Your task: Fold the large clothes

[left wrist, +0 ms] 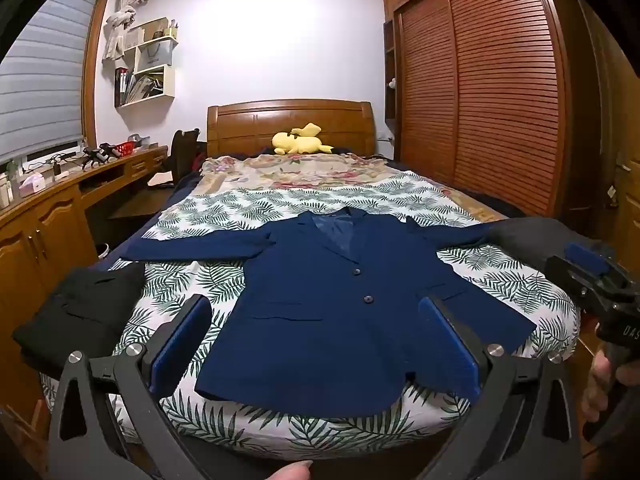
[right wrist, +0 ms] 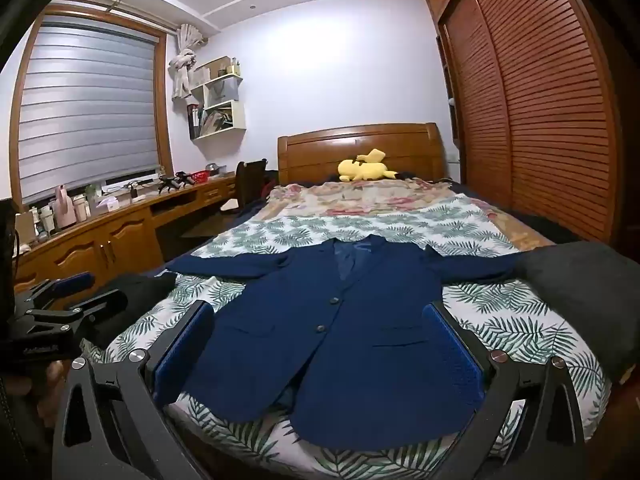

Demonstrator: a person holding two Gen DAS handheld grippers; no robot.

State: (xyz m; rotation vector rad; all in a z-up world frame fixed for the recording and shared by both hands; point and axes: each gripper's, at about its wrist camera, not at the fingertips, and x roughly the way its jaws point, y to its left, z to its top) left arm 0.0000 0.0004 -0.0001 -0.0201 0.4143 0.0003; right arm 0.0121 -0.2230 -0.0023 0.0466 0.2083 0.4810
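Jaws spread wide on both units, nothing pinched: the left gripper [left wrist: 316, 344] and the right gripper [right wrist: 316, 344] are held off the foot end of the bed [left wrist: 400, 196], blue pads apart, with the navy blazer [left wrist: 340, 312] framed between them. The blazer is laid flat, front up, on the leaf-print sheet [left wrist: 248, 208], collar toward the headboard [left wrist: 290, 120], hem toward the foot edge, both sleeves spread out sideways, two dark buttons seen down the front. A folded black garment [left wrist: 84, 312] is seen at the blazer's left-sleeve side of the view, near the bed's corner; a dark grey garment [right wrist: 584, 292] is seen past the opposite sleeve end, touching or overlapping it, exact contact cannot be told. A floral blanket [left wrist: 288, 172] is spread beyond the blazer collar, and a yellow plush toy [left wrist: 300, 142] is lying against the headboard. In the left wrist view the right gripper is seen from outside at the far edge beside the grey garment, gripped by a hand [left wrist: 600, 384]. A wooden desk [right wrist: 120, 216] with small clutter is run along the wall to the blazer's black-garment side; a slatted wardrobe [right wrist: 540, 100] is on the other side.
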